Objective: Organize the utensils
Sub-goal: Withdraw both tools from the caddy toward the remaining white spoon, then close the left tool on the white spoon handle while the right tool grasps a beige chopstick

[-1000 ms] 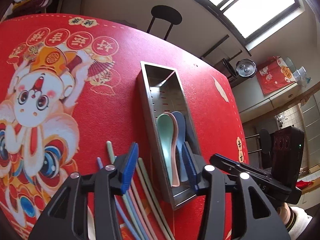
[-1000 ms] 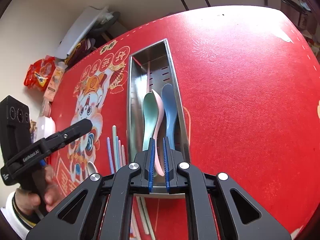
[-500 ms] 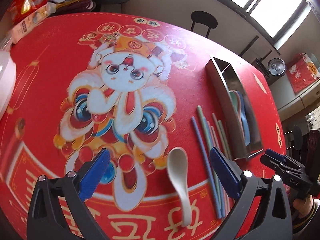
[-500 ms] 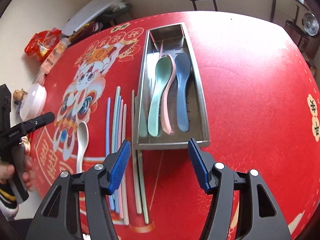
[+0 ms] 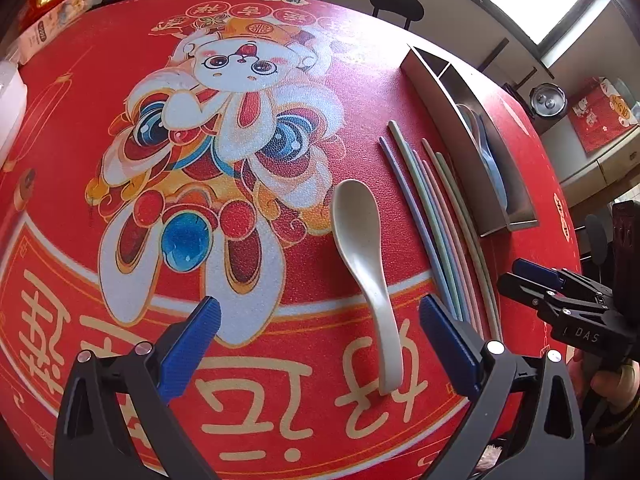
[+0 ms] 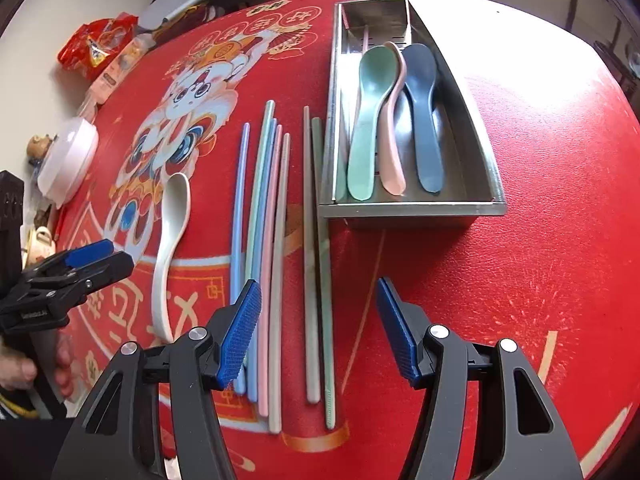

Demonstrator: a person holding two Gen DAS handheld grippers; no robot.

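Blue-padded fingers of the left gripper (image 5: 316,344) stand wide apart, holding nothing, above a red printed tablecloth (image 5: 120,280). A cream spoon (image 5: 366,276) lies flat on the cloth with its handle end reaching into the gap between the fingers, nearer the right-side finger, bowl pointing away. The right gripper (image 6: 318,330) is also spread open and empty, above the near ends of a loose row of pastel chopsticks (image 6: 276,240). These lie lengthwise between the cream spoon and a steel tray (image 6: 408,209); the nearest pair runs just beside the tray's left wall. Inside the tray rest a green spoon (image 6: 366,128), a pink spoon (image 6: 390,140) and a dark blue spoon (image 6: 424,120), side by side. Bare cloth lies to the tray's right and in front of it. Packets and a white lidded bowl (image 6: 68,160) sit at the cloth's far left edge.
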